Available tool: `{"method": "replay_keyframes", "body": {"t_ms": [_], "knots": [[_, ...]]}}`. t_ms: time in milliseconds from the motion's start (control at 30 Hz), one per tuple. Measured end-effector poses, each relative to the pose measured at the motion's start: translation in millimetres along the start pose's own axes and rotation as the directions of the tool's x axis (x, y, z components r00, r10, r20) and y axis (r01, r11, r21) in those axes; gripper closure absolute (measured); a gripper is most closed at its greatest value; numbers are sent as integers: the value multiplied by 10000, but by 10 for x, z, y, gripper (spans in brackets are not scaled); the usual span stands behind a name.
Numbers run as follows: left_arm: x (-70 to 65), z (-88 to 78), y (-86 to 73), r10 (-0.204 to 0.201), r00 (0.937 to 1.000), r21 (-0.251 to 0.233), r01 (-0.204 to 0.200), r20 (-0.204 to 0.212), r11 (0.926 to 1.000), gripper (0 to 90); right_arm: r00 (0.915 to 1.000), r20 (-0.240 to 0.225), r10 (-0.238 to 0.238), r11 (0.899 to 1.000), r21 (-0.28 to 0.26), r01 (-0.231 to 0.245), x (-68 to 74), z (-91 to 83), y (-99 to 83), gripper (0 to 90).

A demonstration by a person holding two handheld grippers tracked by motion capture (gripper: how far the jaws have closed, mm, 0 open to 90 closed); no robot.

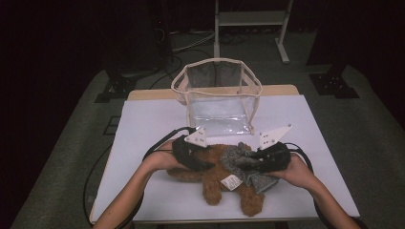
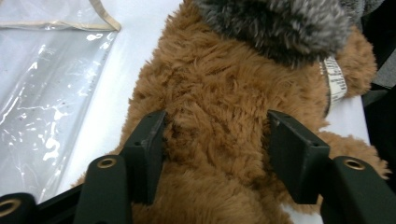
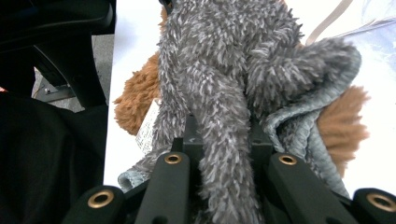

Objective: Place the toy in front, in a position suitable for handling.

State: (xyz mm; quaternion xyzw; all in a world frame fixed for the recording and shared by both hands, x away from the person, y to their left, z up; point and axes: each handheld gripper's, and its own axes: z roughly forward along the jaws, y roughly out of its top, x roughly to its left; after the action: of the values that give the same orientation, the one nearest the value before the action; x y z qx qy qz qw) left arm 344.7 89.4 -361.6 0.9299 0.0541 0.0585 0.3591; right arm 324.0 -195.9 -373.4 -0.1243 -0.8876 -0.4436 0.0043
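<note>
The teddy bear (image 2: 219, 116) is shaggy brown plush, matt and a bit clumpy. The garment (image 3: 224, 93) on it is grey fuzzy fleece with pale tips, and its inner side looks like a finer ribbed knit. A white tag (image 2: 335, 79) looks like printed fabric or paper. The bag (image 1: 217, 95) at the far side is clear glossy plastic, crinkled, with cream cloth trim. The table (image 1: 143, 143) has a smooth matt white top. Gripper jaws are matt black plastic with brass-looking inserts.

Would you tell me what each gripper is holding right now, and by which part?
The right gripper pinches a fold of the grey fuzzy cloth. The left gripper straddles the brown plush toy, its jaws apart, gripping nothing.
</note>
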Motion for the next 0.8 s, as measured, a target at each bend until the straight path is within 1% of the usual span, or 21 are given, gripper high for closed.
{"method": "replay_keyframes", "body": {"t_ms": [33,100,200,267,300,333,367,433,567,600,667,700,800], "knots": [[-19,-4,-7,-11,10000,-4,11,-10,10000,410,10000,-4,44,10000,2,-44,20,-8,-12,754],[-45,-17,-13,43,10000,54,-43,-86,10000,414,10000,2,-25,10000,-10,25,52,-39,-33,754],[-73,-28,-28,61,9997,5,-61,-218,10000,414,9998,172,56,9998,-168,-54,79,-107,-87,754],[-115,-34,-40,121,9995,8,-120,-287,9999,413,9994,313,123,9995,-290,-114,81,-122,-121,754],[-115,-34,-40,121,9995,8,-120,-287,9999,415,9992,362,159,9994,-310,-148,86,-111,-129,755],[-151,-47,-53,195,9990,114,-190,-400,9998,417,9990,430,88,9995,-302,-75,83,-94,-120,755],[-160,-53,-62,194,9988,134,-188,-448,9997,420,9986,525,33,9997,-259,-20,80,-76,-97,756],[-181,-75,-97,140,9985,155,-132,-532,9998,423,9983,576,-85,9998,-175,95,52,-47,-38,756],[-204,-115,-170,-49,9971,134,60,-760,9999,422,9960,814,-369,9993,42,366,-60,22,122,756],[-205,-119,-178,-113,9968,107,122,-788,9999,422,9960,806,-397,9992,42,395,-95,40,154,755],[-208,-122,-185,-167,9969,47,172,-769,9998,423,9968,716,-359,9993,73,354,-113,43,169,755],[-216,-119,-180,-200,9970,8,201,-750,9998,423,9973,660,-308,9995,51,306,-111,32,160,755],[-229,-128,-130,-78,9979,19,79,-648,10000,422,9984,559,-109,9998,-143,117,-63,-34,71,754]]}}
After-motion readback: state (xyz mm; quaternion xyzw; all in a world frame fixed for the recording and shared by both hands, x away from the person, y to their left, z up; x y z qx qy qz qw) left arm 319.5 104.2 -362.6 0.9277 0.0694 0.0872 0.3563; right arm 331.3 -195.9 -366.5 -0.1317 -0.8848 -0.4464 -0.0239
